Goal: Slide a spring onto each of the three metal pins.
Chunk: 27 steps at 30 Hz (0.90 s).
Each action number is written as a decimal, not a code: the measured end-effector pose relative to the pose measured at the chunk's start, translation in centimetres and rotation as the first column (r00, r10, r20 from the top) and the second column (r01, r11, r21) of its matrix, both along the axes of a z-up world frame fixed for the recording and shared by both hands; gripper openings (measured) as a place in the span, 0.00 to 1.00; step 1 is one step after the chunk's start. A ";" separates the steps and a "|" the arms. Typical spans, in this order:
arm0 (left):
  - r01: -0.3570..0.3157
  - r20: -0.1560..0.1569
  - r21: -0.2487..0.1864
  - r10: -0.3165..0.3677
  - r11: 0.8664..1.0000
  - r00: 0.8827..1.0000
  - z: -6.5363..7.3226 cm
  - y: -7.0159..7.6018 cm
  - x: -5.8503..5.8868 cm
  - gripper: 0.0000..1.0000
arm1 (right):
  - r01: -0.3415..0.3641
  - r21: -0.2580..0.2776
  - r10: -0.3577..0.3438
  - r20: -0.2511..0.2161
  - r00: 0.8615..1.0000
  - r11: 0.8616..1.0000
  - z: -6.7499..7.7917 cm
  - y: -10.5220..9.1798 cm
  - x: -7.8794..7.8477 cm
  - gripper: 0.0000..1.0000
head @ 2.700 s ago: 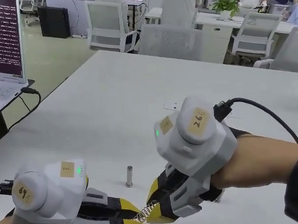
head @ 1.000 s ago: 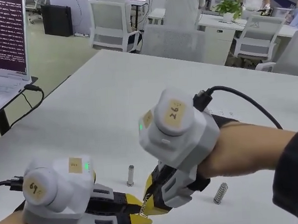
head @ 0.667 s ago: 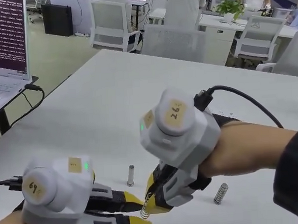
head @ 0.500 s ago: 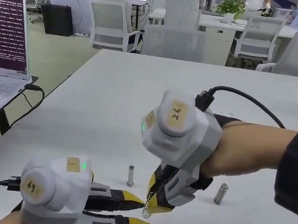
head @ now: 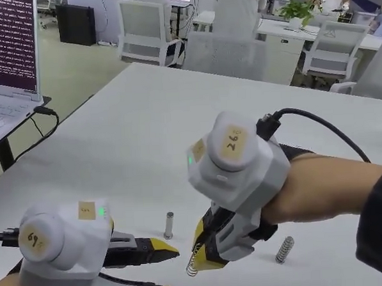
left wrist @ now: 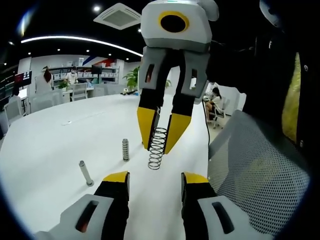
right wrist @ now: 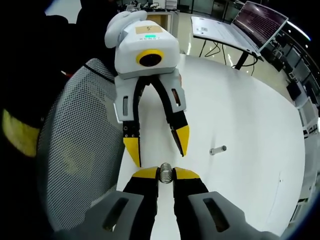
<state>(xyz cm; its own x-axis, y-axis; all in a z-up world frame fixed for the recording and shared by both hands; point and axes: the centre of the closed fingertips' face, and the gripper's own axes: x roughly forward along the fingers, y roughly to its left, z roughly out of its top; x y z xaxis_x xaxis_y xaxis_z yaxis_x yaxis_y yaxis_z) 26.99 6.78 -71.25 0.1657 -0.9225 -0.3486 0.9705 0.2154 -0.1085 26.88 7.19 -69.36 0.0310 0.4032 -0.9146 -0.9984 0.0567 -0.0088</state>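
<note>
A silver coil spring is clamped at its upper end between the narrow jaws of the right gripper, marked "26", close to the white surface. The jaws of the left gripper, marked "69", are spread wide and hold nothing. A short metal pin is stood upright just beside them, and a second spring is stood under the right forearm.

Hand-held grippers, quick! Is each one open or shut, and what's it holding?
Left hand-held gripper: open, holding nothing.
Right hand-held gripper: shut on a spring.
</note>
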 end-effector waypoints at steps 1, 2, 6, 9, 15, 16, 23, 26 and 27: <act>-0.004 -0.002 0.002 0.004 1.000 1.000 -0.1 0.1 0.0 0.38 | 0.001 0.000 -0.001 -0.001 1.000 1.000 0.0 0.0 0.0 0.08; -0.007 -0.008 -0.001 0.007 1.000 1.000 -0.1 0.1 0.0 0.41 | 0.002 0.001 -0.002 -0.001 1.000 1.000 0.0 -0.1 0.0 0.08; -0.020 -0.009 -0.005 0.020 1.000 1.000 -0.1 0.2 0.2 0.46 | 0.002 0.002 -0.002 0.002 1.000 1.000 0.1 -0.1 0.2 0.08; -0.034 -0.005 -0.002 0.034 0.999 0.999 -0.1 0.3 0.4 0.51 | 0.004 0.003 -0.004 0.002 1.000 1.000 0.1 -0.2 0.3 0.08; -0.050 -0.001 0.004 0.050 0.999 0.999 -0.4 0.6 0.6 0.55 | 0.011 0.010 -0.011 0.005 1.000 1.000 0.3 -0.2 0.8 0.08; -0.051 -0.001 0.004 0.051 0.999 0.999 -0.4 0.7 0.6 0.55 | 0.011 0.010 -0.011 0.005 1.000 1.000 0.3 -0.2 0.9 0.08; -0.068 0.004 0.005 0.068 0.998 0.998 -0.5 1.1 0.7 0.56 | 0.008 0.010 -0.009 0.014 1.000 1.000 0.7 0.0 1.9 0.08; -0.070 0.010 0.015 0.070 0.997 0.997 -0.6 1.3 0.7 0.55 | 0.010 0.011 -0.010 0.017 1.000 1.000 1.0 0.1 2.5 0.08; -0.072 0.009 0.016 0.072 0.997 0.997 -0.7 1.4 0.7 0.55 | 0.010 0.011 -0.010 0.019 1.000 1.000 1.1 0.1 2.7 0.08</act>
